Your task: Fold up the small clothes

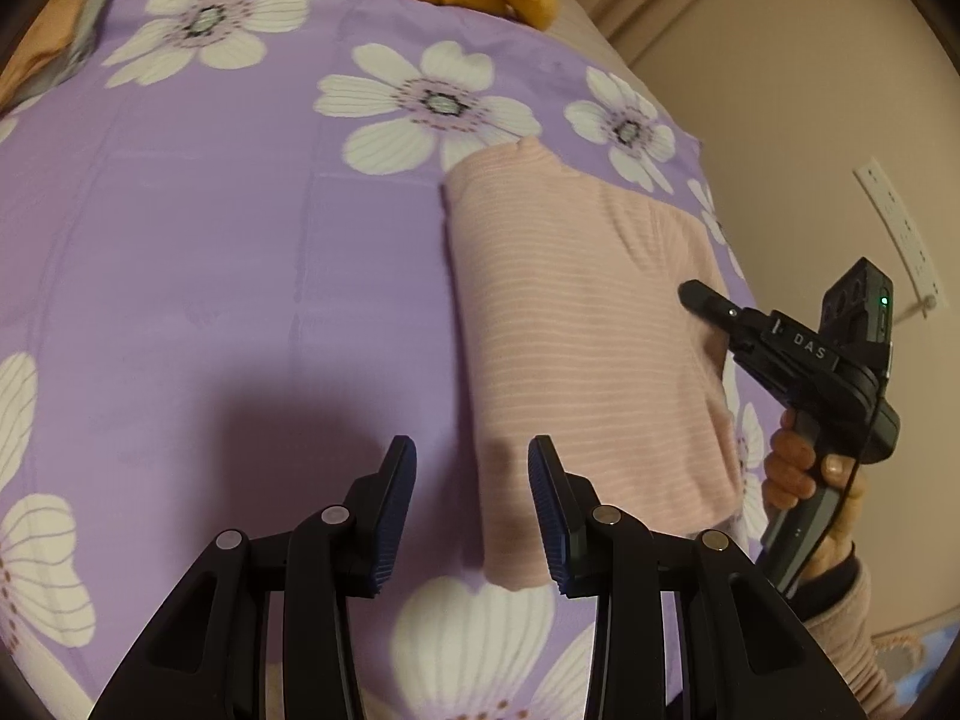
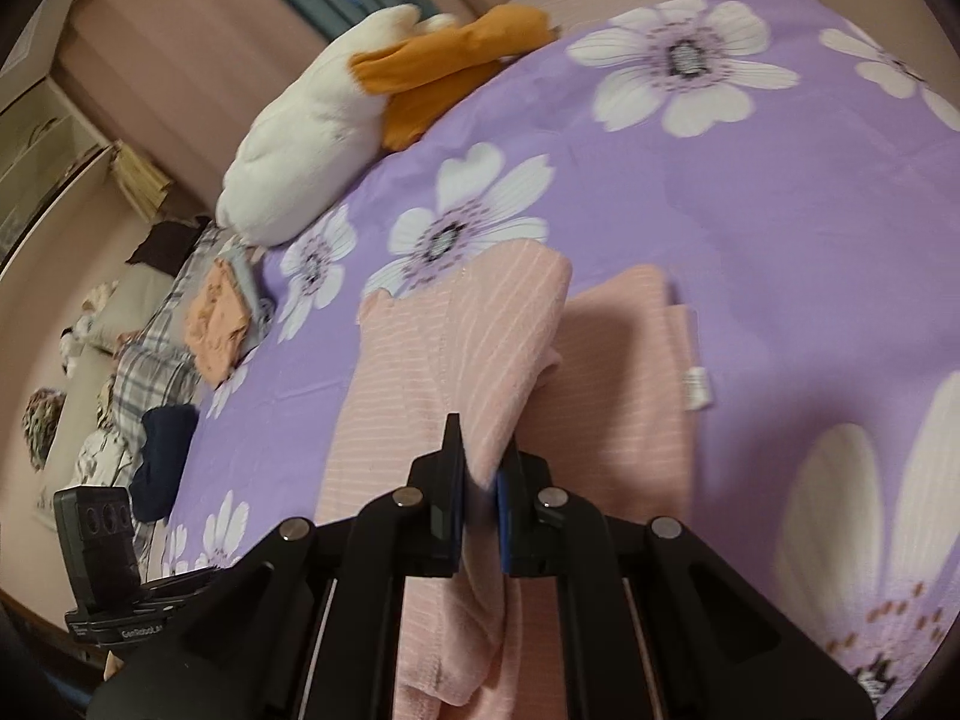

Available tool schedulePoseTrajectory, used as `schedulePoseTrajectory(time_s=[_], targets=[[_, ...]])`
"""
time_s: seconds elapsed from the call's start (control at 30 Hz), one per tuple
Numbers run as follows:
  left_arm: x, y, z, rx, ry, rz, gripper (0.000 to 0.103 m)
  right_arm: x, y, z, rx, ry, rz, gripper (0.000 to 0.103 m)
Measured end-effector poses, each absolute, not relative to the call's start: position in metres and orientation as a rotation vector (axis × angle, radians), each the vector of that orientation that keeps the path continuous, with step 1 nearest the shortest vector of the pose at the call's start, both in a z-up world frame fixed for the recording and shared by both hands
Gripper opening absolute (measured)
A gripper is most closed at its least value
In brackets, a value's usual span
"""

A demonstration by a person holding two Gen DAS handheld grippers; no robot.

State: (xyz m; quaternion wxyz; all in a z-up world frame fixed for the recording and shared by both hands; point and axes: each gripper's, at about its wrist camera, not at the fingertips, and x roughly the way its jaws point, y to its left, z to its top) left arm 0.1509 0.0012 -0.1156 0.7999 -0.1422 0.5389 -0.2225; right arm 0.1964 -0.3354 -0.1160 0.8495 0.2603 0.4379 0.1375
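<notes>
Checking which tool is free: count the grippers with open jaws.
1. The left gripper hovers open over the near edge of the pink garment; the right gripper is shut on a lifted fold of it.

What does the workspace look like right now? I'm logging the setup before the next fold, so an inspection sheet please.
Surface: purple floral bedspread, lightly creased.
Job's things: pink striped garment lying partly folded on the bedspread, one edge lifted; white tag showing.
Clutter: white and orange plush toy at the far edge; folded clothes pile and a dark navy item at the side.
Grippers: left gripper has its jaws apart, nothing between them, over the garment's near corner; right gripper has its jaws shut on a fold of the garment.
Cables: black cable runs down the right gripper's handle.
Surroundings: beige wall, power strip on it; curtains beyond the bed.
</notes>
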Motion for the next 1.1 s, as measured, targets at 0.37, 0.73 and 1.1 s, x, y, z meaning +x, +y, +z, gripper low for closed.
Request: schedulePoseTrajectory(time_s=[0.37, 0.73, 1.1], targets=[[0.163, -0.050, -0.111, -0.239, 1.135, -0.556, 0.036, 0.193, -0.367, -0.126, 0.554, 0.931, 0.219, 0.009], [0.171, -0.068, -0.127, -0.176, 1.161, -0.547, 0.036, 0.198, -0.378, -0.151, 0.590, 0.977, 0.204, 0.013], [0.173, -0.076, -0.132, -0.126, 1.167, -0.541, 0.036, 0.204, -0.377, -0.113, 0.414, 0.840, 0.099, 0.016]])
